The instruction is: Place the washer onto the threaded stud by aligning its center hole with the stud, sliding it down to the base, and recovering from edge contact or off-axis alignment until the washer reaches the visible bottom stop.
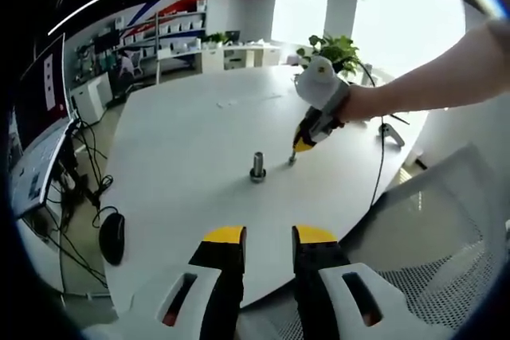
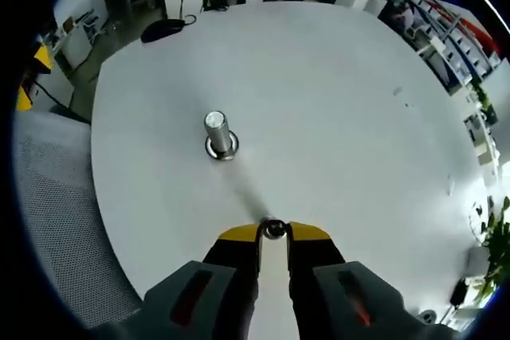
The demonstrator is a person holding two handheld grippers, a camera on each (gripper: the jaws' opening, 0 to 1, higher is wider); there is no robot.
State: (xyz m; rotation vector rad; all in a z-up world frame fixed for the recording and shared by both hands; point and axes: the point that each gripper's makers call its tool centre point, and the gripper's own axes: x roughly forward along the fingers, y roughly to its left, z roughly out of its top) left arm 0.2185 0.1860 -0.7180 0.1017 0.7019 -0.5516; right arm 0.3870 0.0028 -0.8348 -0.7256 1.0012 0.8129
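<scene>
In the right gripper view, the right gripper (image 2: 273,231) has its yellow-tipped jaws pinched on the washer (image 2: 275,228), a small shiny metal ring that sits right between the tips, low over the white table (image 2: 343,101). It's tiny in the picture, so its center hole can't really be made out. A bit further out on the table stands the threaded stud (image 2: 217,129), a short grey metal post, upright, with a round metal base (image 2: 223,147) flat on the tabletop. Washer and stud are apart, not touching. Past the far edge of the table there's a dark computer mouse (image 2: 163,29) and some desks.

The left gripper view has the left gripper (image 1: 268,236) at the bottom, jaws parted with a clear gap and nothing between them, hanging near the table edge over a white mesh chair (image 1: 446,268). Mid-table is the stud (image 1: 258,163), and just beside it the right gripper (image 1: 292,158) tips down to the table, held by a person's hand (image 1: 339,105). A potted plant (image 1: 335,49) sits at the far edge.
</scene>
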